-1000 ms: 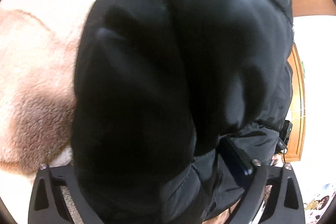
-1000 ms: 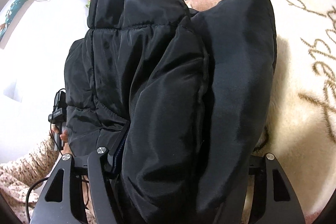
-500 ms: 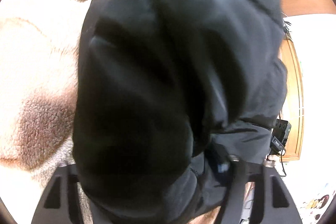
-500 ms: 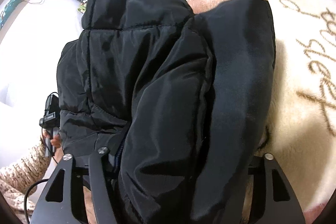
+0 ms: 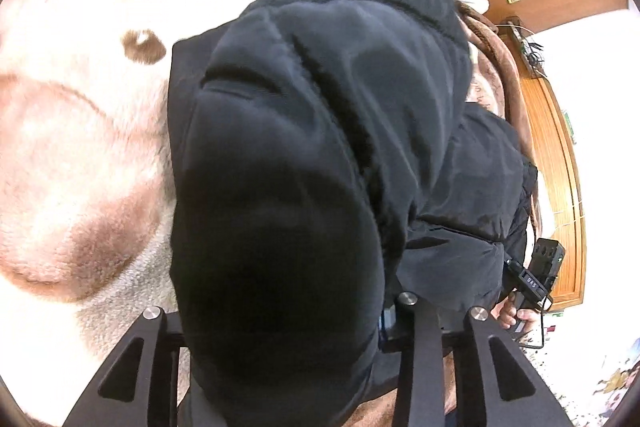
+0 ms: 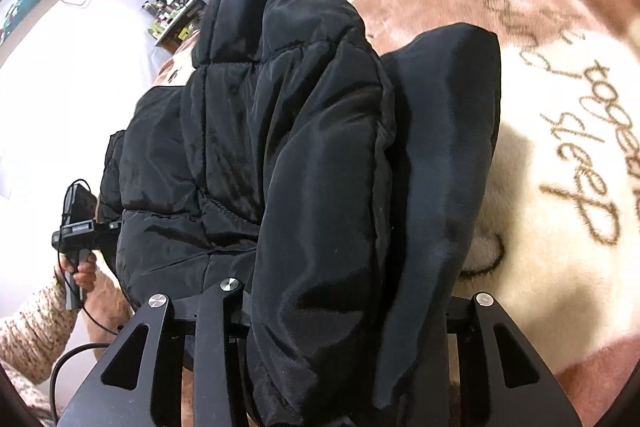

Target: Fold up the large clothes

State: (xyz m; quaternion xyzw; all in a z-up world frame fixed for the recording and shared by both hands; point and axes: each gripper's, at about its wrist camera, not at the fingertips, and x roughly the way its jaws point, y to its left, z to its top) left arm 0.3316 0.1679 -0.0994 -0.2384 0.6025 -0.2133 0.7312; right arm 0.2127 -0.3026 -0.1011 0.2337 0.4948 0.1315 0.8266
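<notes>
The plush blanket (image 6: 560, 187), cream and pink with brown script, lies under everything. Above it hangs the black puffer jacket (image 6: 304, 155), bunched and lifted clear of the blanket except perhaps at its far edge. Since a second ago the bundle has swung higher and further from the blanket's near border, so the fold is being carried over. The right gripper (image 6: 336, 323) and left gripper (image 5: 280, 323) each clamp a thick wad of jacket, fingers held apart only by padding.

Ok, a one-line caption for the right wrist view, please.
Right gripper clamping a bunched black quilted puffer jacket above a pink-and-cream plush blanket with brown lettering.
</notes>
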